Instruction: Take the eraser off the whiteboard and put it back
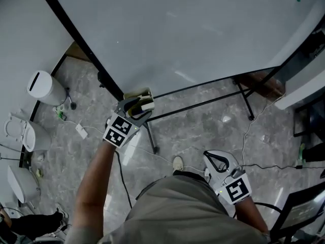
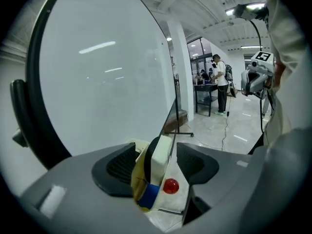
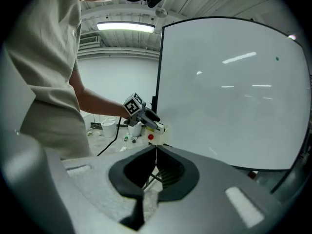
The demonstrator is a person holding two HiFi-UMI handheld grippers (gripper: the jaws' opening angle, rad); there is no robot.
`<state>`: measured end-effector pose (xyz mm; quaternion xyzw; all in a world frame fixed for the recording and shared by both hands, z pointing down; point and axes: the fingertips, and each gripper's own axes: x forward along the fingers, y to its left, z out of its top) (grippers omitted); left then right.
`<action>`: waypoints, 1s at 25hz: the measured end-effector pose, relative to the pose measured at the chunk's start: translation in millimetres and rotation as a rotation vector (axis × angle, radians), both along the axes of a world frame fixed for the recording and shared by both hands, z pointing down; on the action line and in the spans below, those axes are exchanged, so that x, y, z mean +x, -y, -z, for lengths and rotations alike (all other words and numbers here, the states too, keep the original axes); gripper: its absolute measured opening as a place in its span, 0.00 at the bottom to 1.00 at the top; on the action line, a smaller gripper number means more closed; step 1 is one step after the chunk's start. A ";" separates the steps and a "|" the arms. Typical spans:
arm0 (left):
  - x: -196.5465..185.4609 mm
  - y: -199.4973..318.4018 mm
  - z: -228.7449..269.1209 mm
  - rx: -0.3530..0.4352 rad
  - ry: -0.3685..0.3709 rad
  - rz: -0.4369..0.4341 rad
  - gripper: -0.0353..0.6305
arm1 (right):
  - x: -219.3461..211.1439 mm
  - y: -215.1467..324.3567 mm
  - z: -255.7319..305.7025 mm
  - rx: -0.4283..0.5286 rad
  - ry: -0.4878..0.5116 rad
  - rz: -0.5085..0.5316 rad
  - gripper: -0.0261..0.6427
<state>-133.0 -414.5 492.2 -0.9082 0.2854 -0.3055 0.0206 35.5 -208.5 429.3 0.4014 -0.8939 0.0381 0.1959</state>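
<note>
Left gripper view tells me most: the left gripper's point(image 2: 157, 164) two fingers point(image 2: 119, 167) stand released, wide apart, with one eraser point(image 2: 161, 155) upright between them and a gap on either side, so neither pad presses it. The eraser sits in a yellowish holder point(image 2: 138, 179), one red round magnet point(image 2: 170, 185) just beside it. In the head view I see that holder point(image 1: 136, 94) at the lower left corner of the single whiteboard point(image 1: 193, 29), with the left gripper point(image 1: 138, 105) at it. The right gripper point(image 1: 213, 156) hangs well apart, low by my body; the right gripper view shows its two fingers point(image 3: 173, 172) clenched together on nothing
</note>
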 end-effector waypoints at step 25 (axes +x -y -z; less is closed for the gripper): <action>7.5 10.2 -11.5 -0.014 0.031 -0.015 0.32 | 0.5 41.2 -12.7 -0.027 -0.003 0.063 0.04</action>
